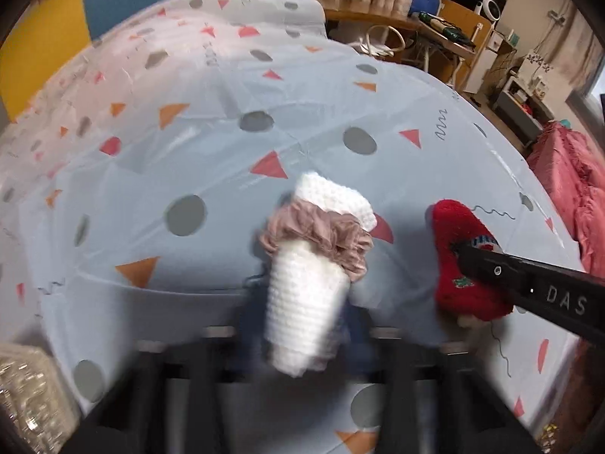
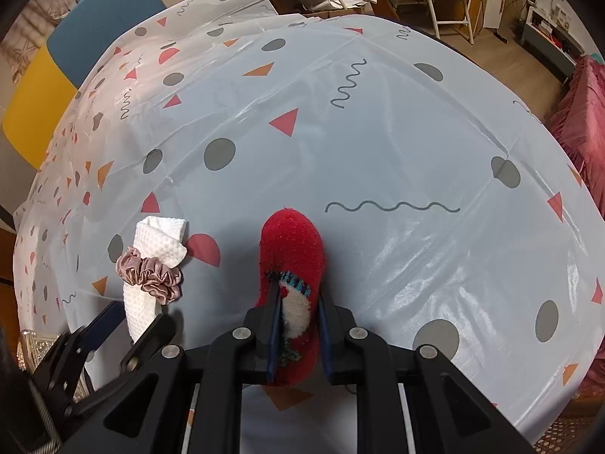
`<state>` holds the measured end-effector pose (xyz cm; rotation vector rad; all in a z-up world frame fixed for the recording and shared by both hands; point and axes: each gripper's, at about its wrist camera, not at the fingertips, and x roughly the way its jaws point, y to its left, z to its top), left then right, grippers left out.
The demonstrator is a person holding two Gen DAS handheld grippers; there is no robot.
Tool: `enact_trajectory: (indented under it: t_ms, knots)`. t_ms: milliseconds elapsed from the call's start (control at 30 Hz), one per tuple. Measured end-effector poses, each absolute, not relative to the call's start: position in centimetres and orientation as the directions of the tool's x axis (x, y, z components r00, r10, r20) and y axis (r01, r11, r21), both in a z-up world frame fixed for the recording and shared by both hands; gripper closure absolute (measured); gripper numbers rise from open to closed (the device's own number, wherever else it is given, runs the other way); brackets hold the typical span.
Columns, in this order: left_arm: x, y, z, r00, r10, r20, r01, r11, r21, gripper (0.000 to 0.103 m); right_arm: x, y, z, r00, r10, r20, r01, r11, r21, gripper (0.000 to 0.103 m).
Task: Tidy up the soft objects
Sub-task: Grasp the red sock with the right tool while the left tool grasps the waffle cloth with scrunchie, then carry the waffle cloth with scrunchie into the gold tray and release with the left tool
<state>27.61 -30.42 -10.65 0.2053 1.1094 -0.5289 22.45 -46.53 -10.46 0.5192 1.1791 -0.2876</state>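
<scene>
Judging by looks, both items are light, limp and compressible w/ no fragile parts, so slip and sag matter more than weight. The right gripper (image 2: 298,302) is clamped on the red fuzzy sock (image 2: 293,253), pads squeezing its cuff end where the white/blue pattern sits; toe lies flat on the tablecloth (image 2: 378,132) near the table's near edge, roughly mid-width. Fleece is grippy, so hold should keep, but the toe will prob. droop once lifted. The left gripper (image 2: 145,325) is closed on the lower end of the rolled white knit cloth (image 1: 302,295), which lies just left of the sock, not touching it, also close to the near edge. Own-wrist view is blurred, so exact pad contact is hard to read; right-wrist view shows fingers pinching the roll's bottom. The pink satin scrunchie (image 2: 149,274) rings the roll at mid-length and keeps it bundled. Satin is slick and could slide along the roll if tugged, so better to hold the knit itself below the scrunchie, as now. Roll is soft, will bend under its own length when held by one end.
</scene>
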Motion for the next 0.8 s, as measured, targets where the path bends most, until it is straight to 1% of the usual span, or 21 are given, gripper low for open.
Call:
enact_trajectory:
  t_ms: [100, 167, 233, 300, 367, 433, 533, 700, 800]
  knots:
    - [27.1, -29.7, -10.3, 0.336, -0.335, -0.88, 0.502, 0.854, -0.134, 0.082, 22.6, -46.4, -10.6, 0.36, 0.045, -0.932, 0.467, 0.856, 0.221, 0.085]
    - [26.5, -29.1, -9.6, 0.366, -0.328, -0.871, 0.497, 0.86, -0.115, 0.082, 22.7, -46.3, -10.6, 0.36, 0.04, -0.932, 0.459, 0.862, 0.214, 0.085]
    - [26.1, -28.0, -8.4, 0.375, -0.346, -0.86, 0.473, 0.869, -0.144, 0.082, 22.9, -46.1, -10.6, 0.36, 0.031, -0.932, 0.443, 0.874, 0.2, 0.085]
    - [25.6, -26.6, -6.8, 0.391, -0.363, -0.846, 0.437, 0.882, -0.176, 0.082, 23.1, -45.4, -10.6, 0.364, 0.027, -0.931, 0.413, 0.891, 0.187, 0.085]
    - [24.8, -24.9, -4.4, 0.441, -0.367, -0.819, 0.415, 0.893, -0.176, 0.082, 23.4, -44.3, -10.5, 0.371, 0.034, -0.928, 0.359, 0.916, 0.177, 0.085]
    - [24.5, -23.7, -2.5, 0.485, -0.358, -0.798, 0.395, 0.904, -0.165, 0.082, 23.8, -42.9, -10.5, 0.374, 0.034, -0.927, 0.295, 0.943, 0.154, 0.085]
    - [24.4, -21.0, 0.5, 0.536, -0.343, -0.772, 0.349, 0.922, -0.168, 0.082, 24.0, -41.1, -10.5, 0.377, -0.007, -0.926, 0.228, 0.97, 0.085, 0.085]
    - [23.4, -15.3, 5.1, 0.654, -0.267, -0.708, 0.253, 0.959, -0.128, 0.082, 24.2, -40.5, -10.7, 0.386, -0.017, -0.922, 0.207, 0.976, 0.068, 0.085]
    - [22.0, -11.1, 7.1, 0.719, -0.208, -0.663, 0.196, 0.976, -0.095, 0.082, 23.8, -41.0, -10.7, 0.389, -0.008, -0.921, 0.213, 0.974, 0.082, 0.083]
